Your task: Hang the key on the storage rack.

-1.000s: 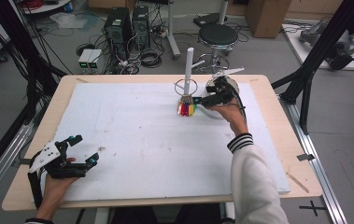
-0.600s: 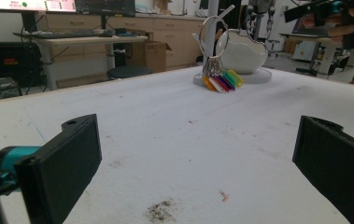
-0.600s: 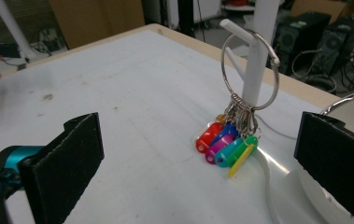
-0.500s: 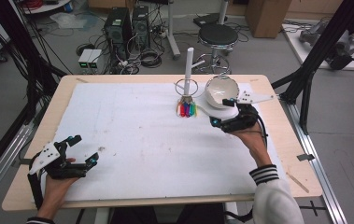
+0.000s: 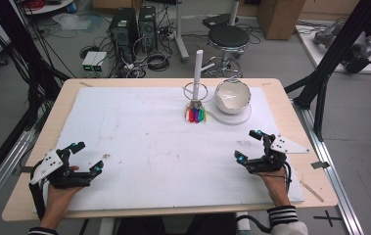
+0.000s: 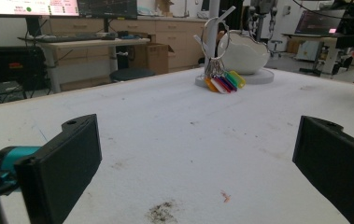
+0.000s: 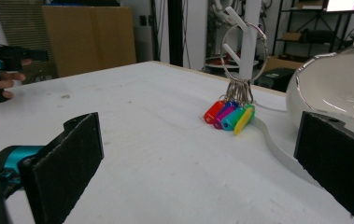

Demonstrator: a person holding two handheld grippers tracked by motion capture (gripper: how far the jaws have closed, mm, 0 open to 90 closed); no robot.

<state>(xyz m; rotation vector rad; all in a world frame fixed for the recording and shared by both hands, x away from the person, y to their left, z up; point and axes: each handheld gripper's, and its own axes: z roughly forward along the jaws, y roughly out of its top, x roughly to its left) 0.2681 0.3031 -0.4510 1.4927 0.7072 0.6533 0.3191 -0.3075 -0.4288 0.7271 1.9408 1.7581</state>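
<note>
The right gripper rests on the white tabletop near its front edge, jaws wide apart and empty — so does the left gripper. Farther back, well apart from both, the coloured key tags hang on a ring at the white stand, just beside the white bowl.

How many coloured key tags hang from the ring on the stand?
4 visible: red, purple, teal and yellow-green, fanned side by side on the white mat below the ring. Another may be hidden behind them.
</note>
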